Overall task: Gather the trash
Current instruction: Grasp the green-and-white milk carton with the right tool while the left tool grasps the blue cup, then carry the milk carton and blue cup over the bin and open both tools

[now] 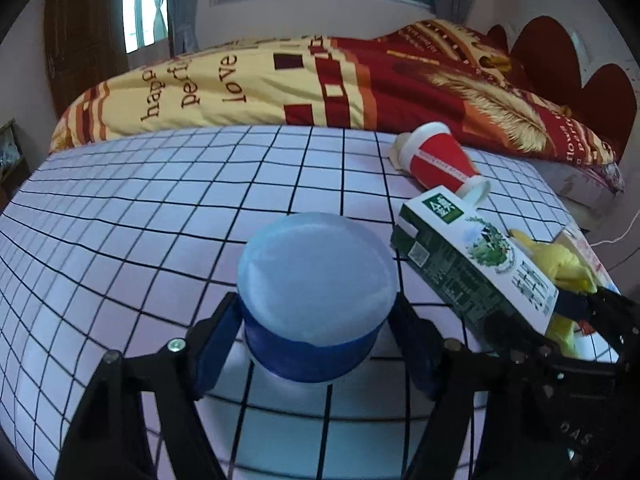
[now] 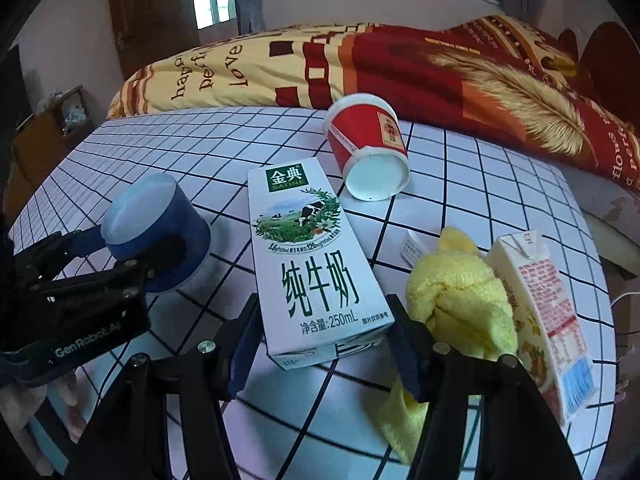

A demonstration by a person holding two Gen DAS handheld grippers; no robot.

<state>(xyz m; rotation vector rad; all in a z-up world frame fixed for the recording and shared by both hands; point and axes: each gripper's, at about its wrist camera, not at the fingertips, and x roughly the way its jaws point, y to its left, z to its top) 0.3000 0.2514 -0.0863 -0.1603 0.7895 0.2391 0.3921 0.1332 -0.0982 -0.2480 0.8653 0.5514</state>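
Observation:
A blue cup [image 1: 316, 300] lies upside down between the fingers of my left gripper [image 1: 318, 344], which is shut on it just above the checked tablecloth [image 1: 160, 208]. The cup also shows in the right wrist view [image 2: 160, 232]. My right gripper [image 2: 324, 356] is shut on a white and green milk carton [image 2: 312, 264], which also shows in the left wrist view [image 1: 472, 264]. A red paper cup [image 2: 368, 148] lies on its side behind the carton.
A yellow cloth [image 2: 460, 292] and a second carton [image 2: 548, 312] lie on the table's right side. A bed with a red and yellow quilt [image 1: 360, 80] stands behind the table. The table's left half [image 1: 120, 220] is bare cloth.

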